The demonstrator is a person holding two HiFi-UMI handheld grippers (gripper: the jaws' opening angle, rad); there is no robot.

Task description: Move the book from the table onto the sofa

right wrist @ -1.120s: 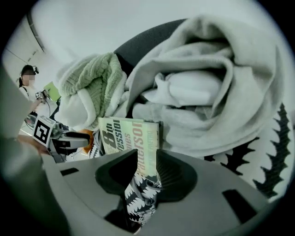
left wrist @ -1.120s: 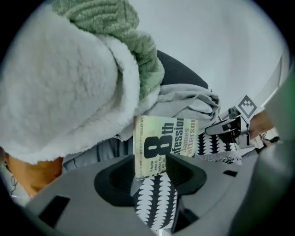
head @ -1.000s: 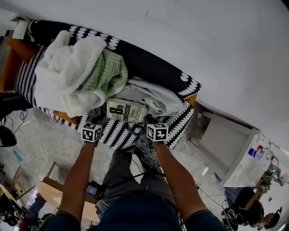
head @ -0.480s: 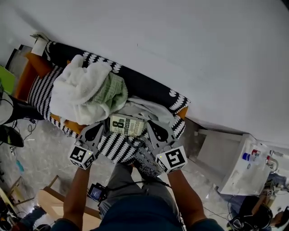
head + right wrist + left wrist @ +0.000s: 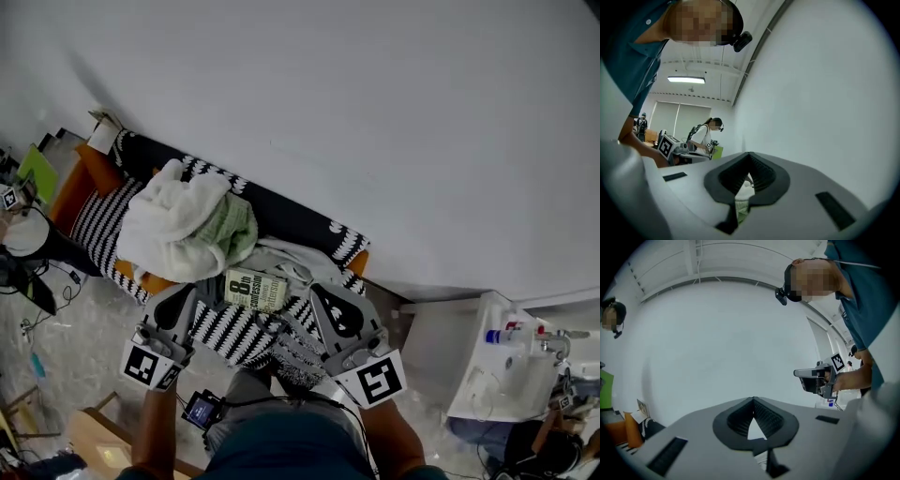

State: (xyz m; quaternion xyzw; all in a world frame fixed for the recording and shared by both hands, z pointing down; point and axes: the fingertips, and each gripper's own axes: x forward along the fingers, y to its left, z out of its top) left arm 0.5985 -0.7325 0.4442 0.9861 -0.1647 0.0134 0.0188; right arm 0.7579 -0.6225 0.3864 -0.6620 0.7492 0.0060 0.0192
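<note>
The book (image 5: 255, 289), pale green with dark print, lies flat on the seat of the black-and-white patterned sofa (image 5: 225, 323). Neither gripper touches it. In the head view my left gripper (image 5: 181, 298) and right gripper (image 5: 321, 292) are held high above the sofa's front edge, one on each side of the book. In the left gripper view the left gripper (image 5: 753, 401) faces the white wall with its jaws shut and nothing between them. The right gripper (image 5: 749, 156) is likewise shut and empty.
A heap of white and green blankets (image 5: 187, 230) fills the sofa's left half, and a white cloth (image 5: 292, 255) lies behind the book. A white sink unit (image 5: 497, 375) stands at the right. A wooden table (image 5: 94, 455) is at the lower left. Another person (image 5: 705, 133) stands far off.
Both grippers have risen from the sofa seat toward the head camera and turned to point level at the wall. The book has stayed on the sofa.
</note>
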